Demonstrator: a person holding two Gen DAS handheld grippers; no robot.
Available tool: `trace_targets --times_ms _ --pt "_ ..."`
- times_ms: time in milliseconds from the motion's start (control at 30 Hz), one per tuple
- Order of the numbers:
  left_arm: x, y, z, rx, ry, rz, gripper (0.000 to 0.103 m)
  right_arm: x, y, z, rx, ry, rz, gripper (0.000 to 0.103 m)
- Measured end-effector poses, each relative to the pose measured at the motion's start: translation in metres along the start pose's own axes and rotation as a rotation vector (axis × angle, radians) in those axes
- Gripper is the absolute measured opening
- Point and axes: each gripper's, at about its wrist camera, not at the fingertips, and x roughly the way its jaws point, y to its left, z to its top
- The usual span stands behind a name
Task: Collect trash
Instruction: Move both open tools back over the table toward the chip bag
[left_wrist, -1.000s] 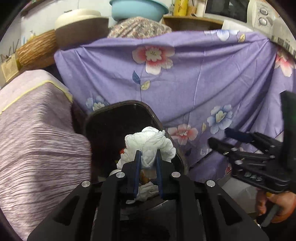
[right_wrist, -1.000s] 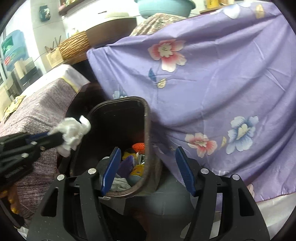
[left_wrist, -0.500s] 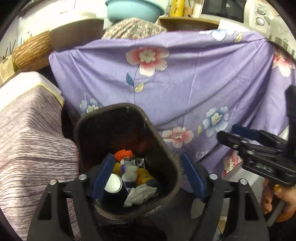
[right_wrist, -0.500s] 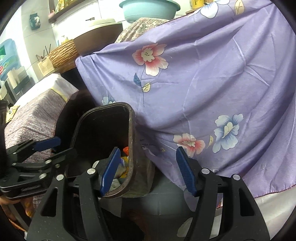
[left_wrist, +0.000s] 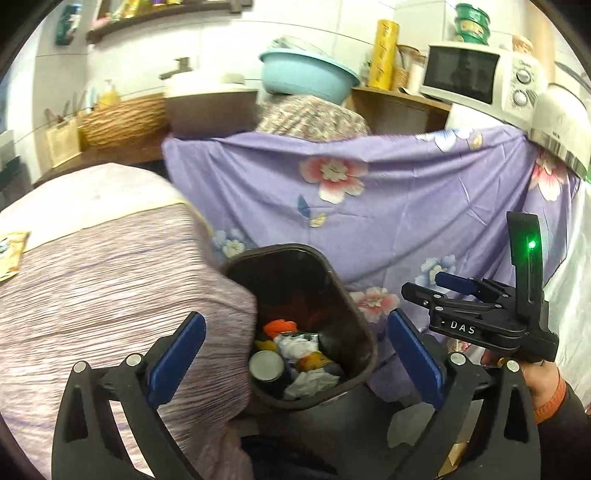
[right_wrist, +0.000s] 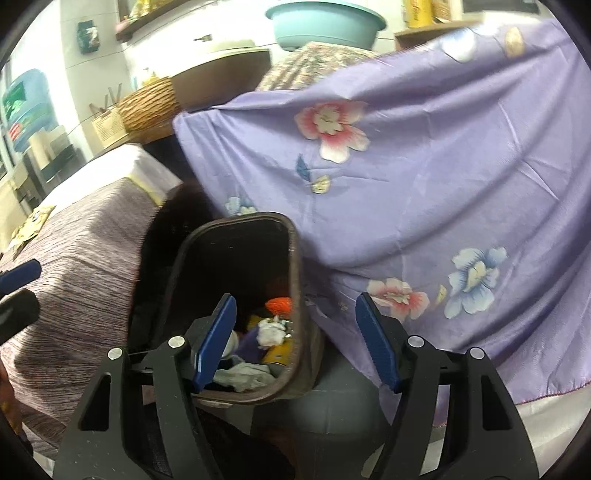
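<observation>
Dropped: our tissue wad (left_wrist: 295, 345) now lies w/ other trash in the bin (left_wrist: 364, 325); left tool (left_wrist: 291, 354) just opened wide, empty, above it. Right tool (right_wrist: 295, 343) open, empty too.

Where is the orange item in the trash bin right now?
In the left wrist view, the orange item lies inside the dark bin, at the far edge of the trash pile, just behind a crumpled white tissue.
</observation>
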Motion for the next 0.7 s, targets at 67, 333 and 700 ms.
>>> trace_targets --times_ms 67,333,700 --pt "-0.011 0.009 -0.002 -0.011 -0.007 0.021 0.097 -0.001 0.014 0.003 -0.017 -0.003 0.025 0.074" --pt "-0.057 0.061 -0.012 -0.078 -0.046 0.140 0.097 -0.005 0.081 0.013 -0.134 -0.003 0.139 0.074" --pt "-0.118 0.152 -0.037 -0.194 -0.071 0.358 0.097 -0.020 0.210 0.028 -0.354 0.000 0.365 0.075"
